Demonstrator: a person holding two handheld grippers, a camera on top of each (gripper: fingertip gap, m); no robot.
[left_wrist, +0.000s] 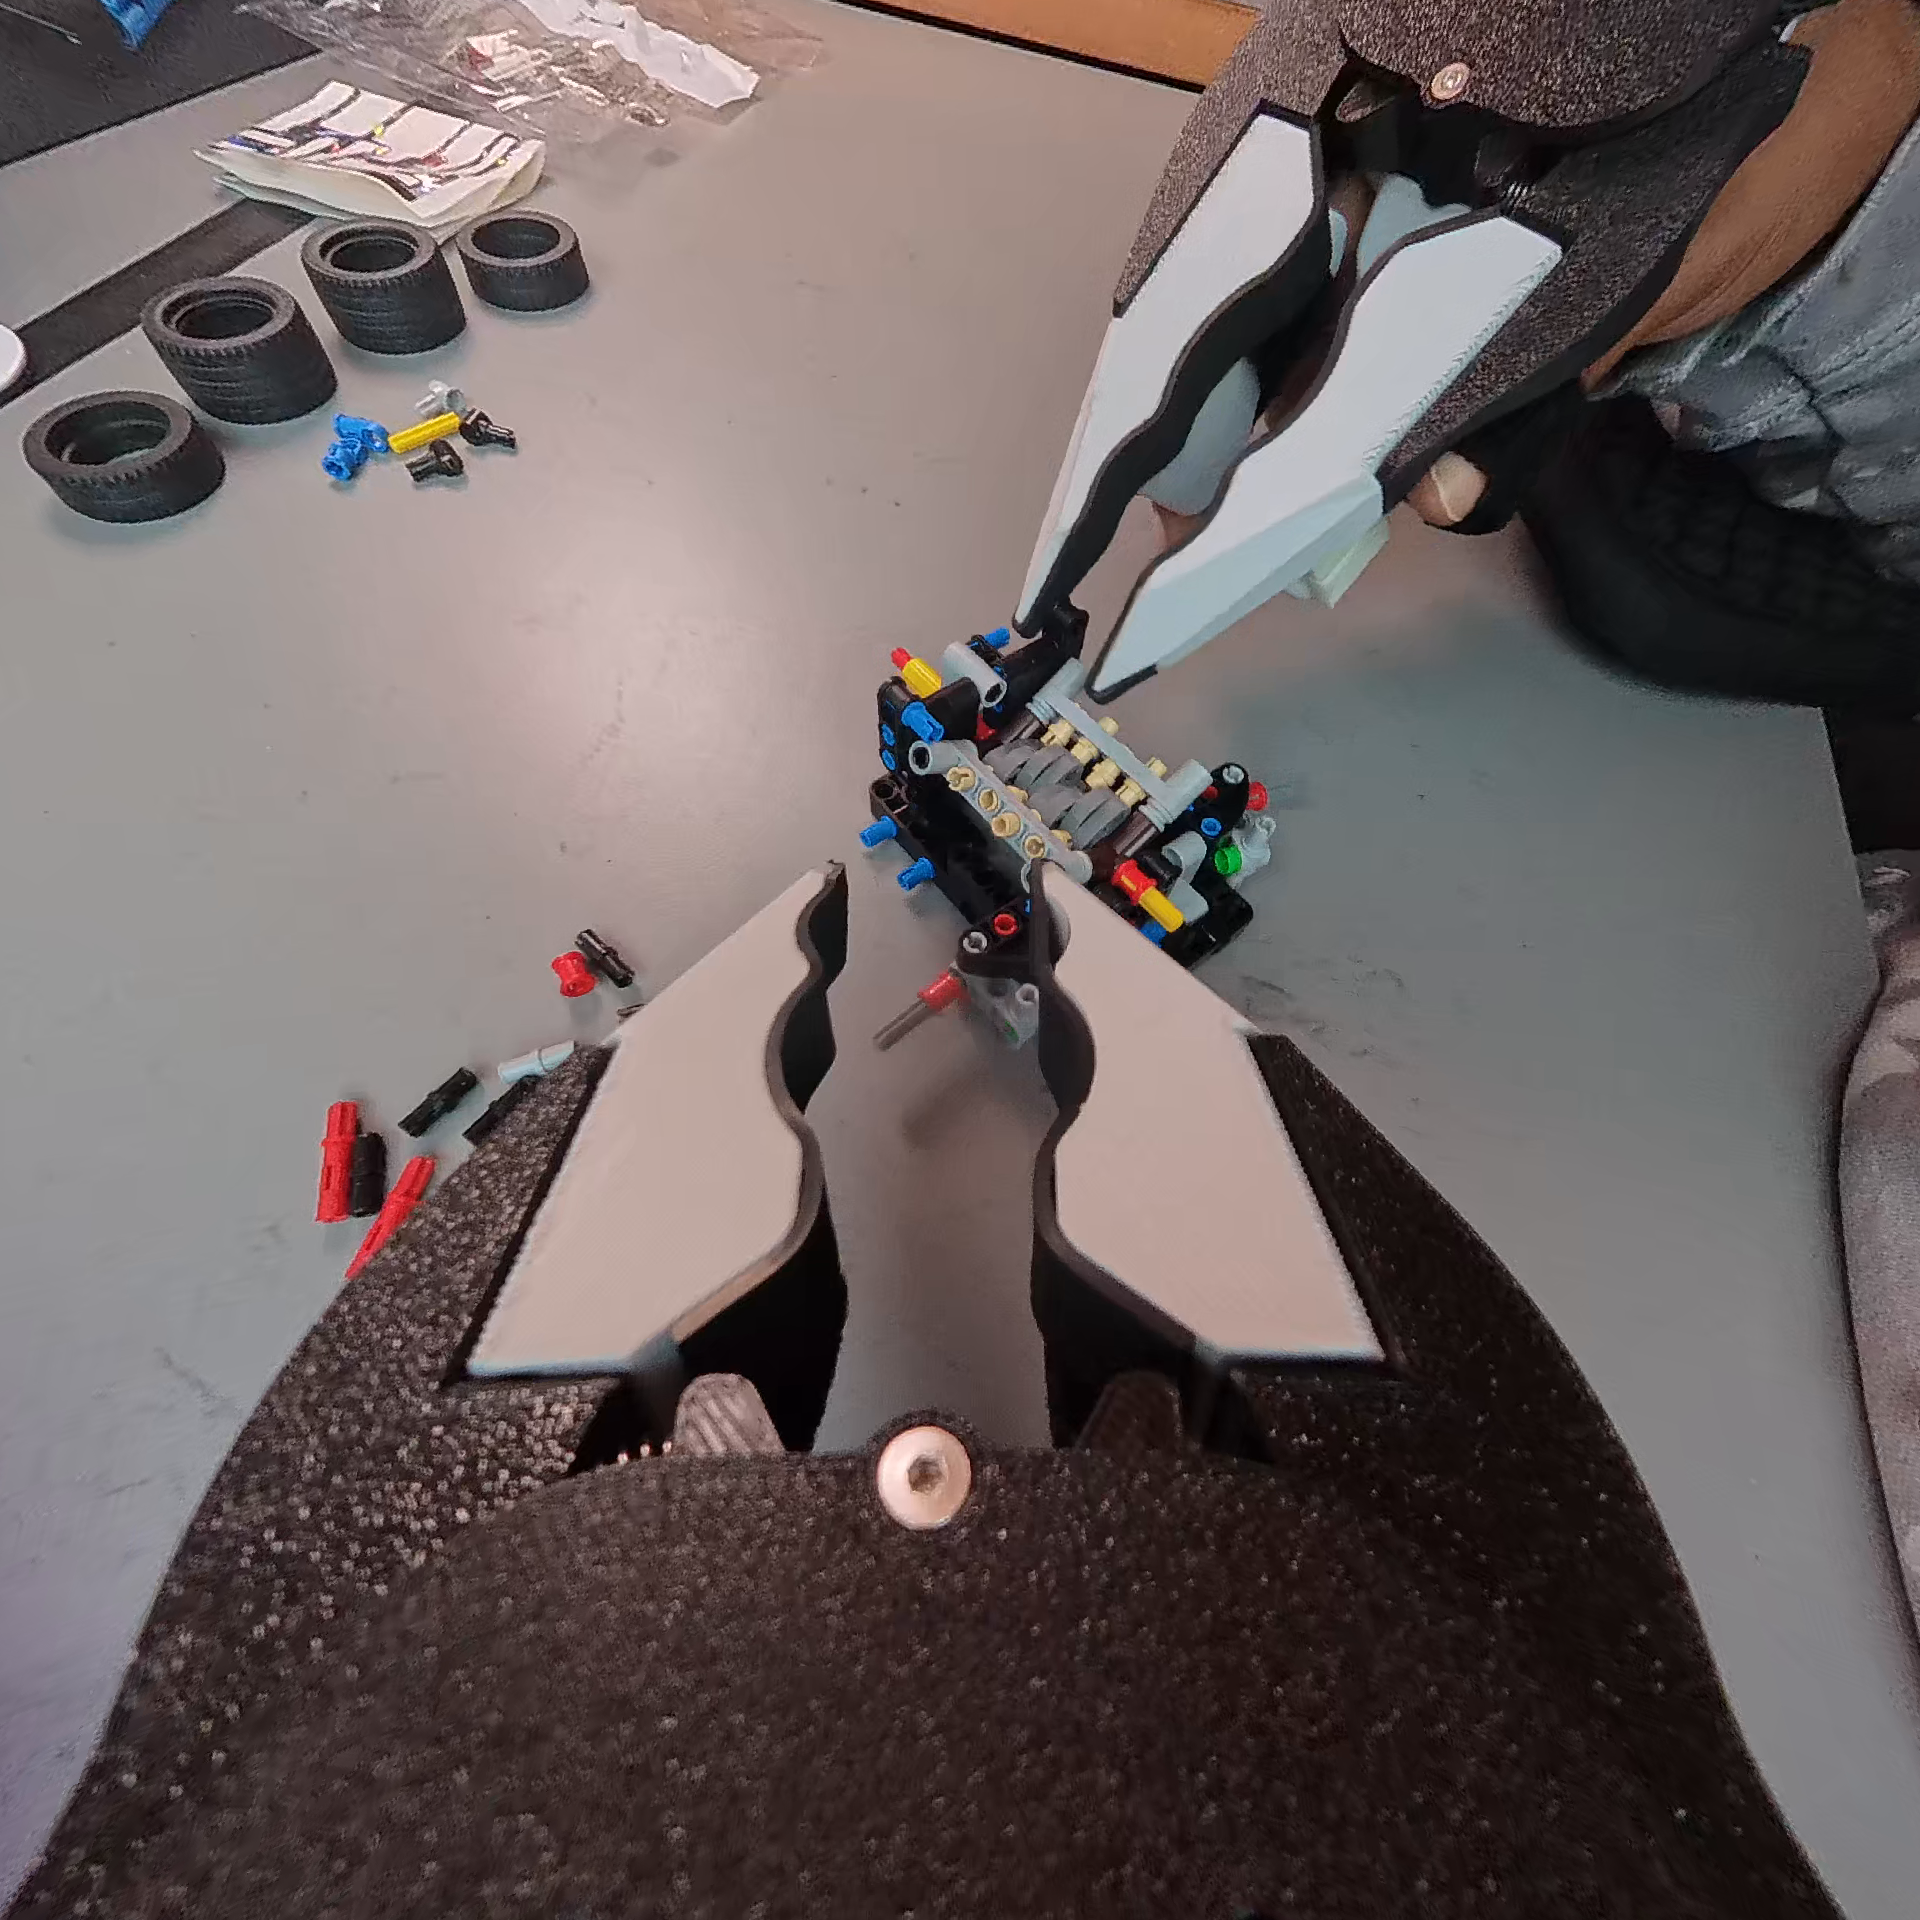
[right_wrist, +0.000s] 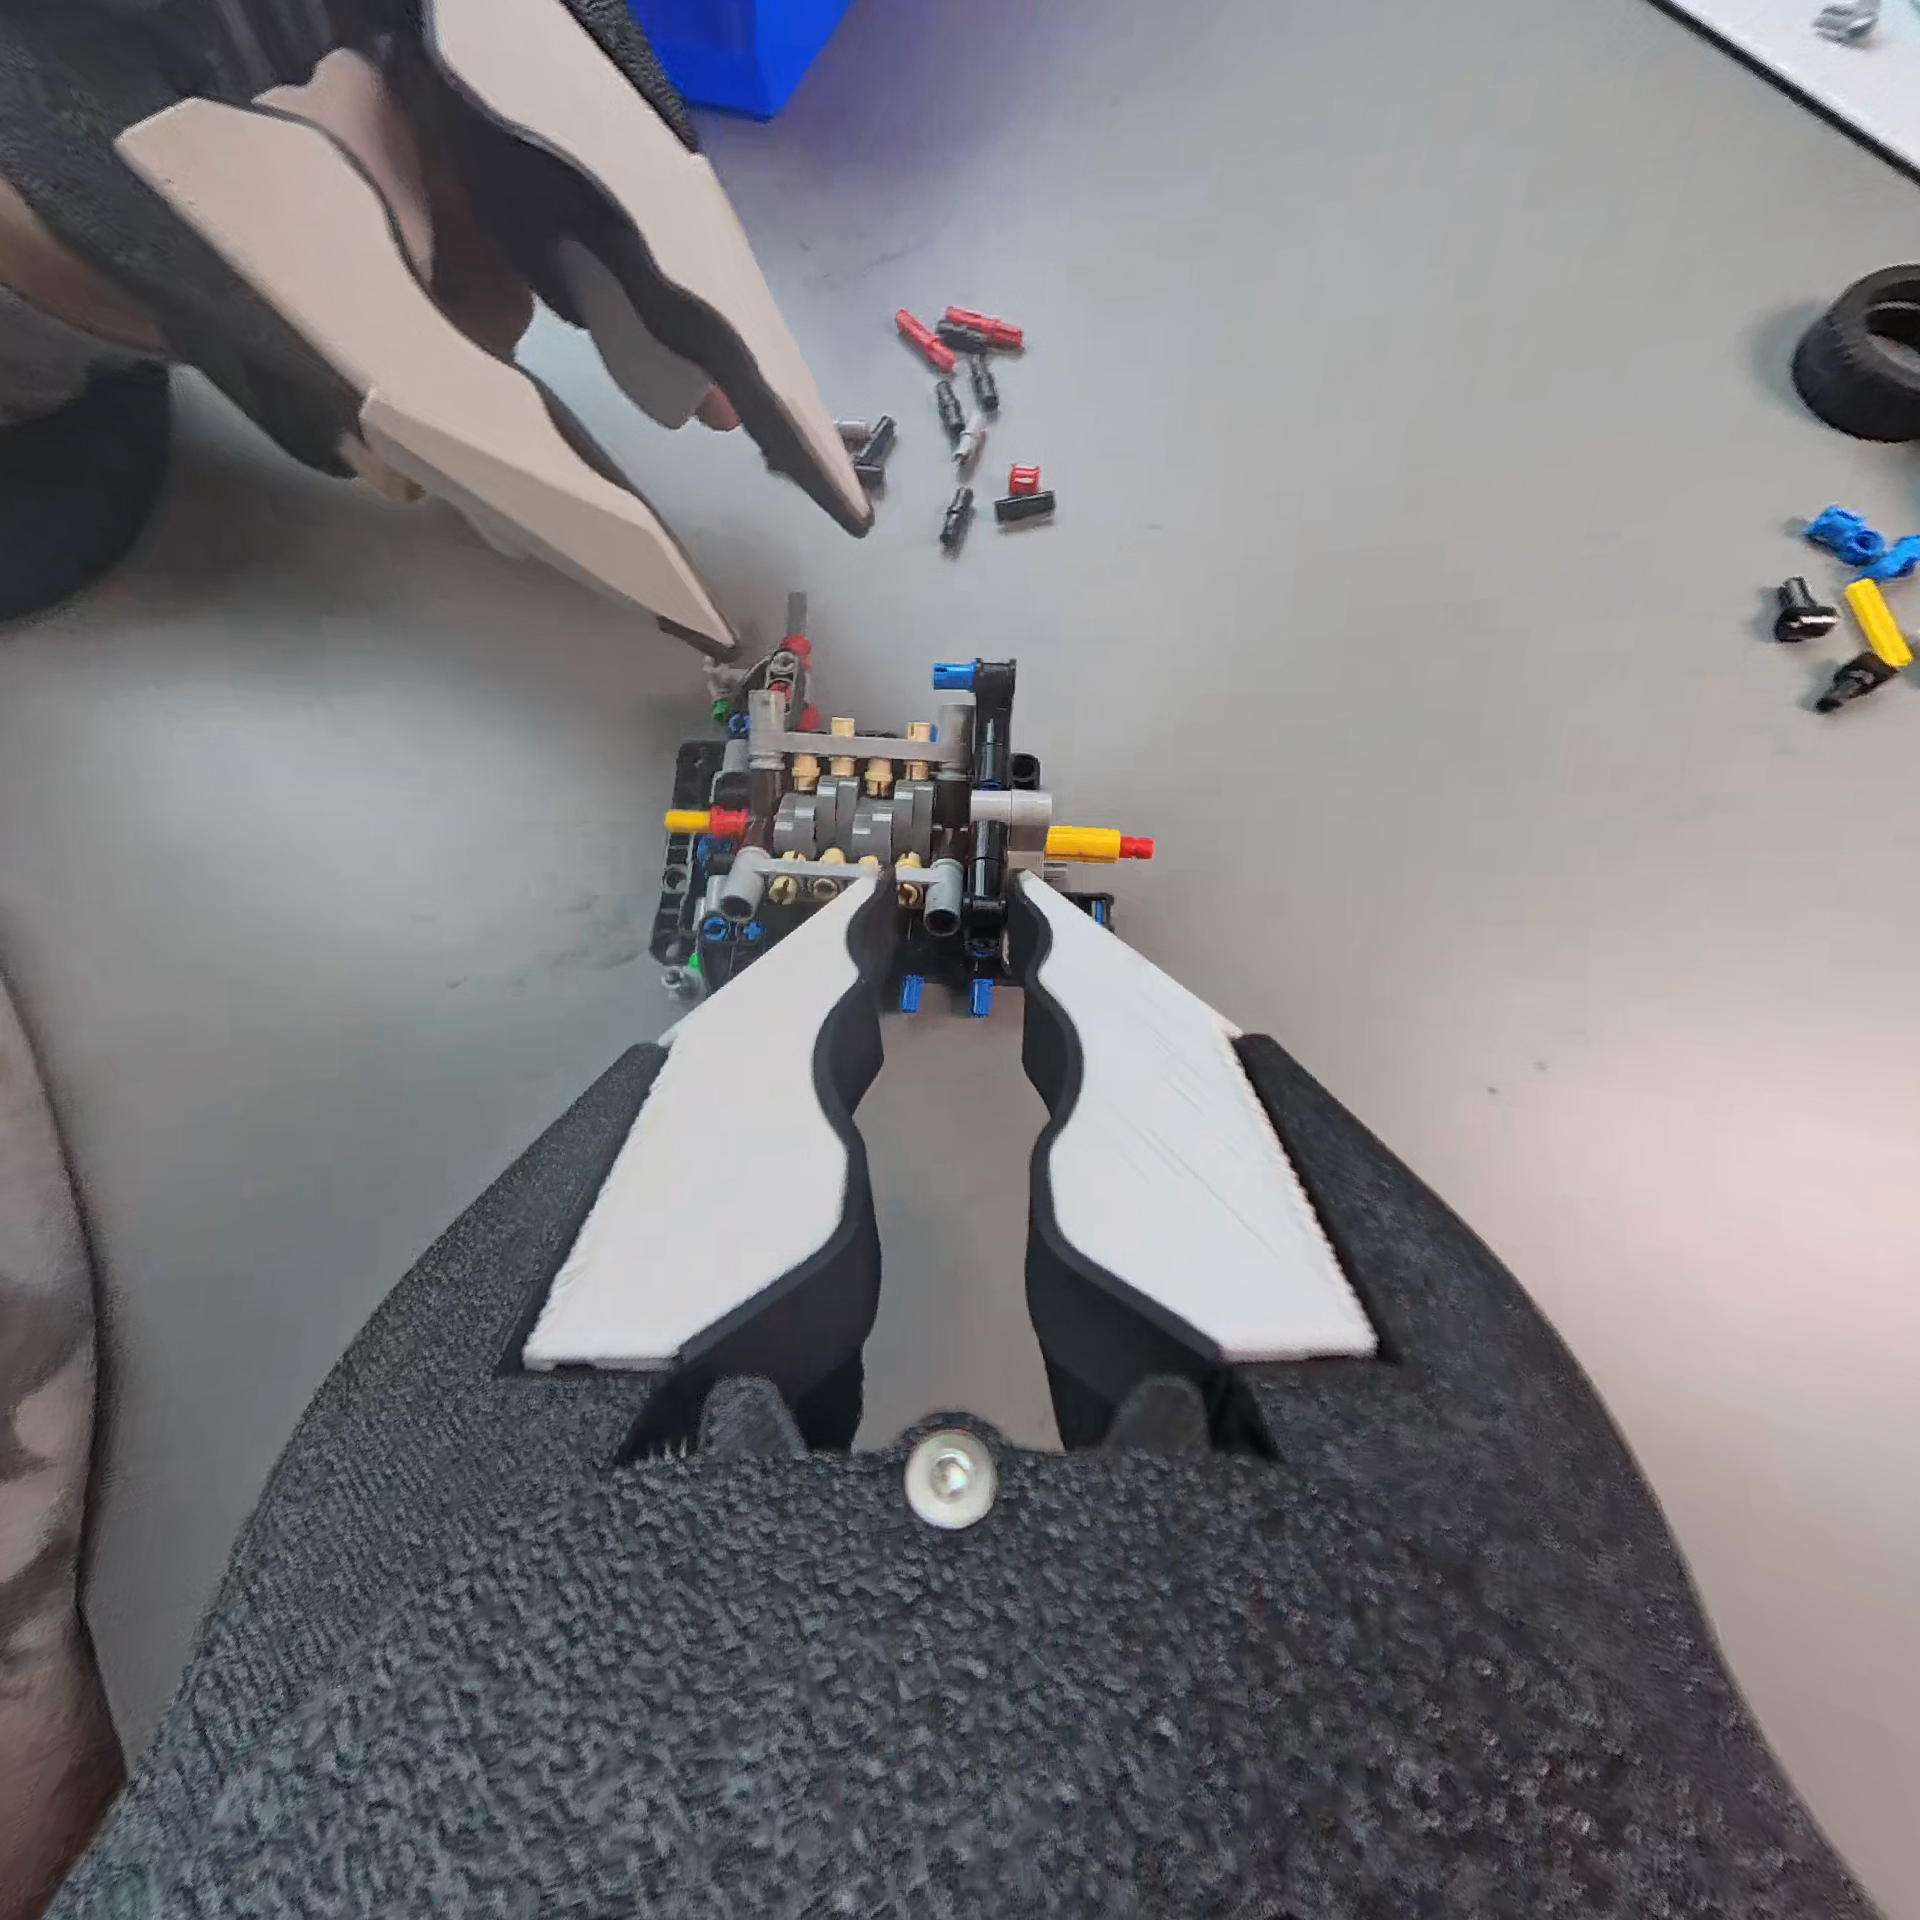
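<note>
Closing in from opposite ends on a small building-brick engine model of black beams, grey gears and tan pins (left_wrist: 1049, 810), standing on the smooth grey table (left_wrist: 727, 623). Holding the left gripper (left_wrist: 940, 878) with fingers spread wide, touching the model's near end with the right-hand finger only and keeping the other finger clear. Framing, in the gap just behind those fingertips, a short grey axle with a red bush (left_wrist: 930, 1006) jutting from that end. Holding the right gripper (right_wrist: 951, 883) spread as well, straddling a black upright beam (right_wrist: 995, 727) at the model's far end without pinching it, as far as can be told.

Judged from the many blue, red and yellow pins sticking out on every side: better handled by the solid beams than by the pins, with slow, even pressure.

Scattered left of the left fingers: loose red and black connector pins (left_wrist: 358, 1164). Farther ahead and to the left: four black rubber tyres (left_wrist: 239, 348) and a white sticker sheet (left_wrist: 384, 145).
</note>
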